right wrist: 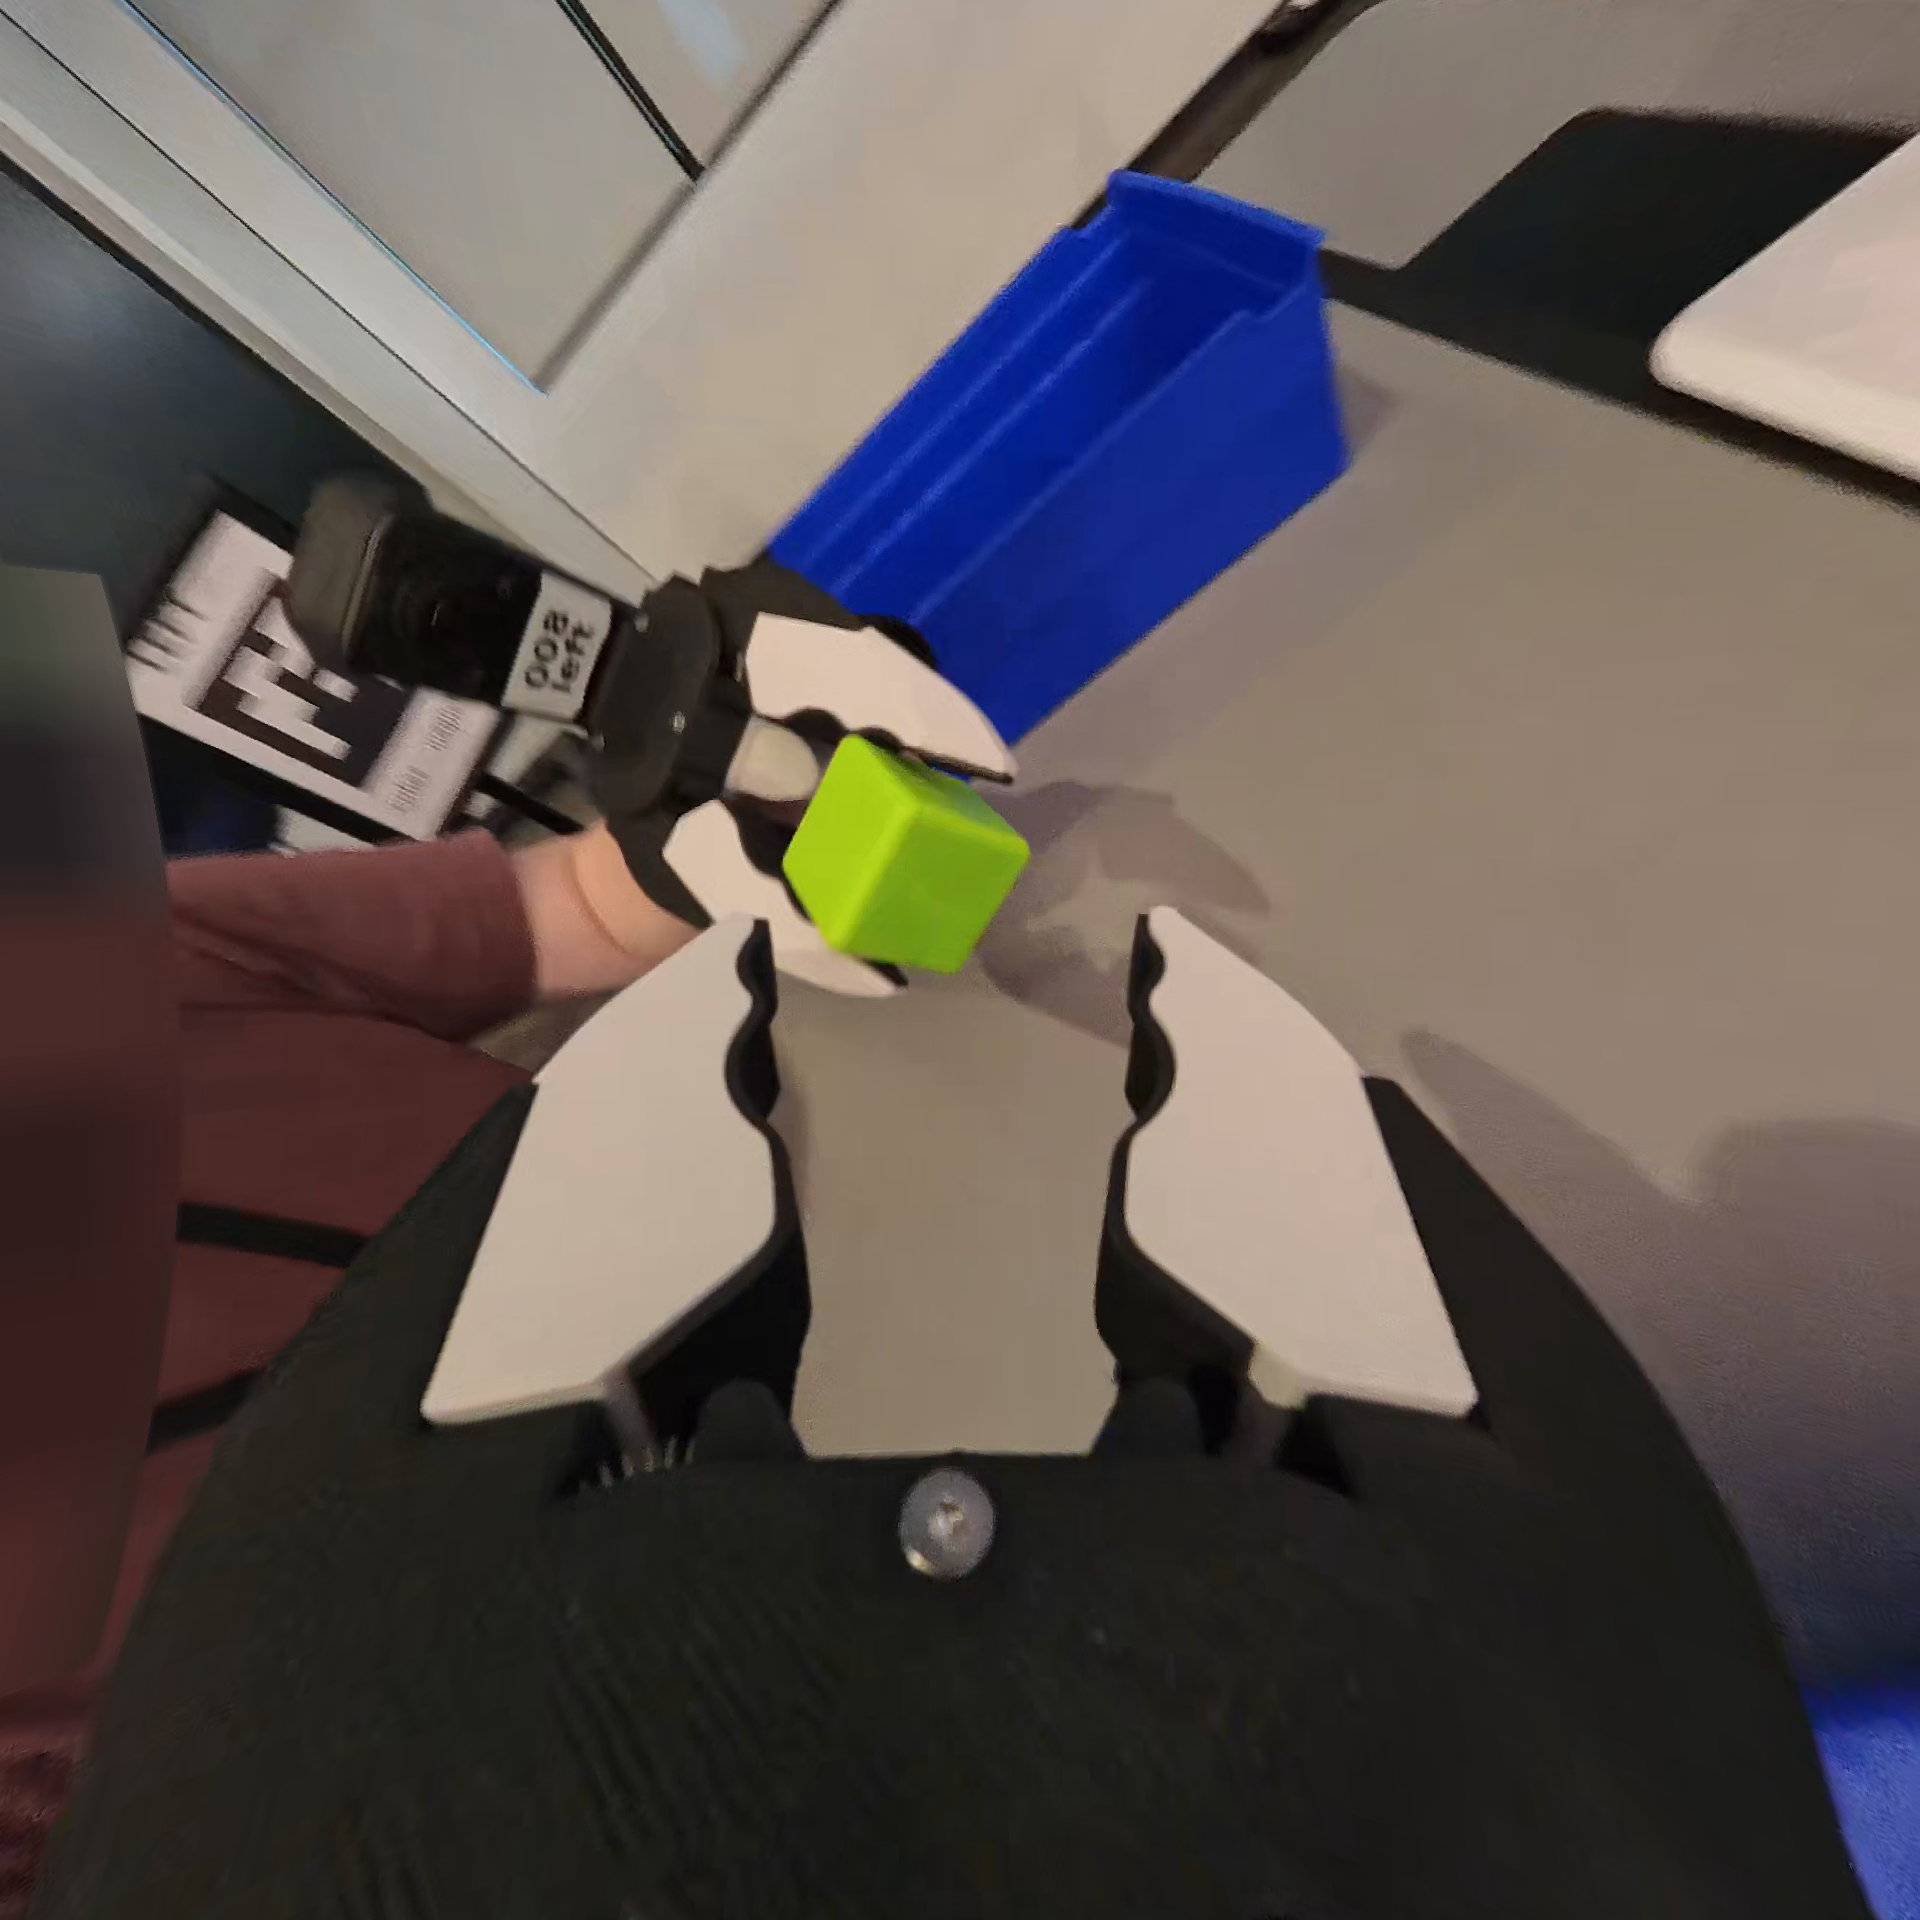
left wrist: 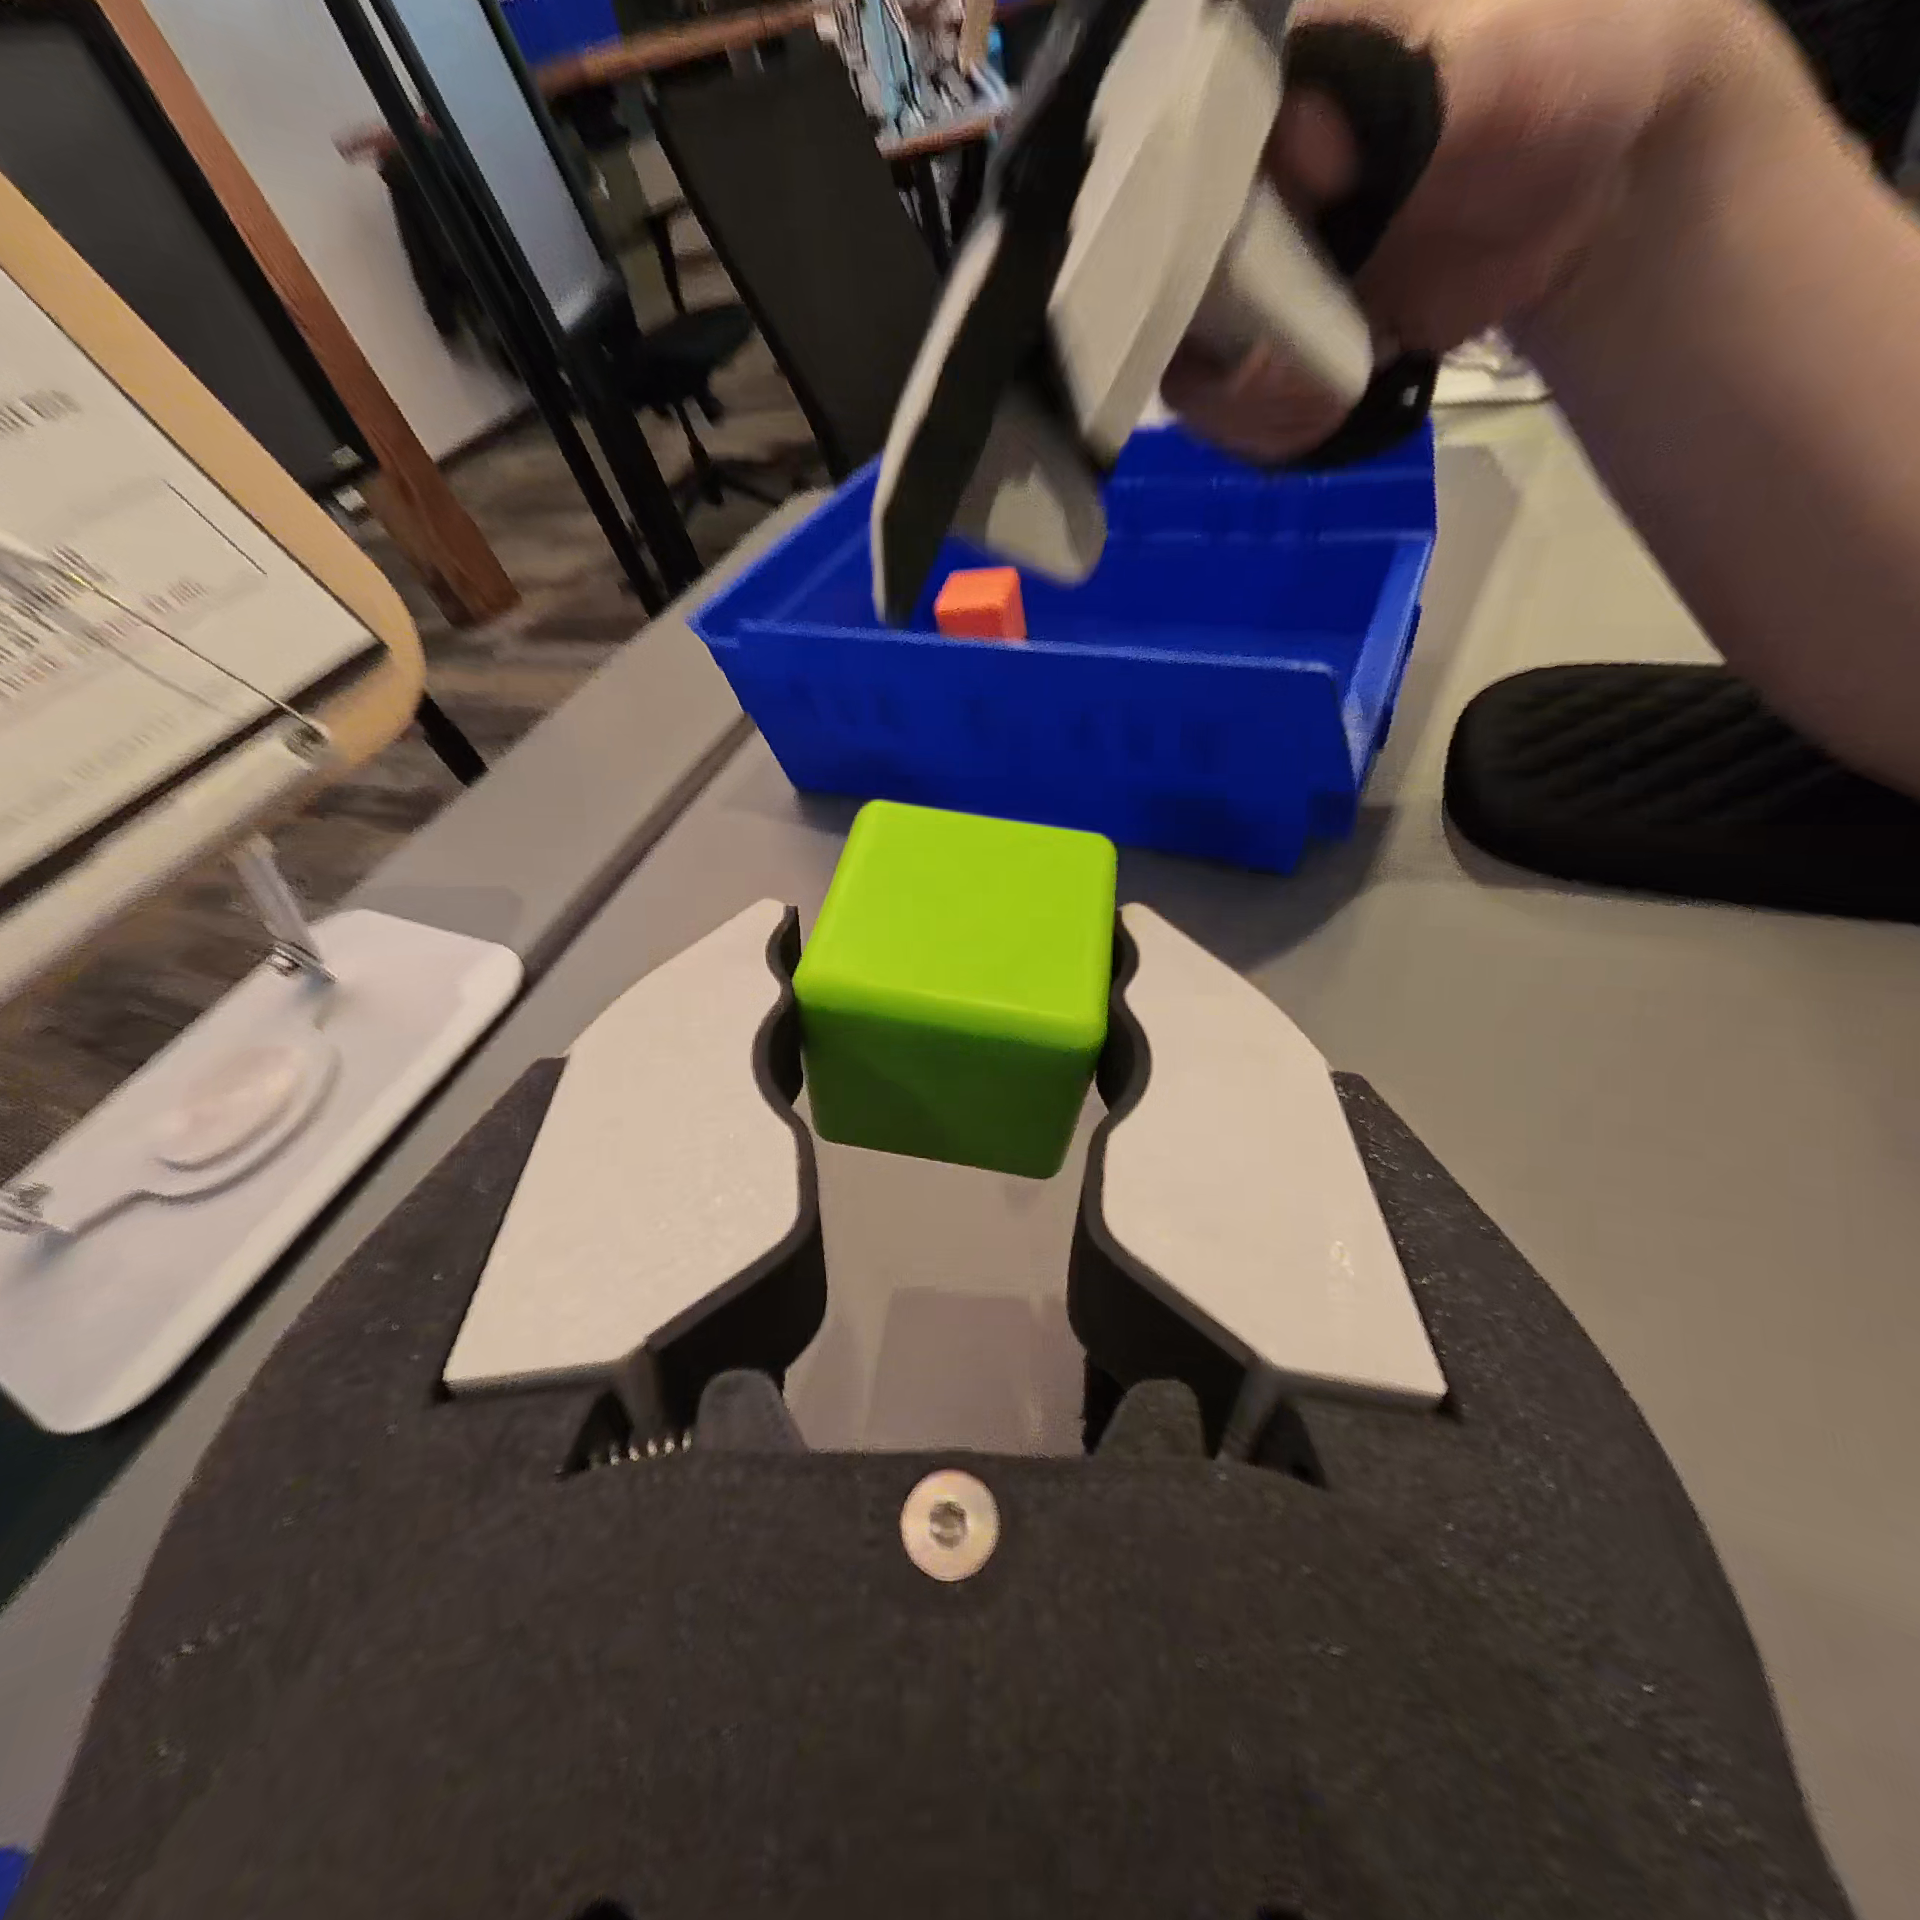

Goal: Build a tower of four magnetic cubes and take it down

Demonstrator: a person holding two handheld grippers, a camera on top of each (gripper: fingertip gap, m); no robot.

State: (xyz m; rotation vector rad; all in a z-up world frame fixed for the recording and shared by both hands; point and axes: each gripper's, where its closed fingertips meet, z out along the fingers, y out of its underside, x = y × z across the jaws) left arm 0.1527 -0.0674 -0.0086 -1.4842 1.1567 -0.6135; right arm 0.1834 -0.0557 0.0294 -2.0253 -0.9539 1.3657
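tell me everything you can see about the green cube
The green cube is a bright lime block with rounded edges and corners and smooth, matte, plastic-looking faces, plain on every side that shows. The left gripper is shut on it, its dark finger pads pressed against two opposite faces. The cube appears held just above the grey table, casting a shadow there, near the blue bin. In the right wrist view it looks tilted. Nothing else touches it.
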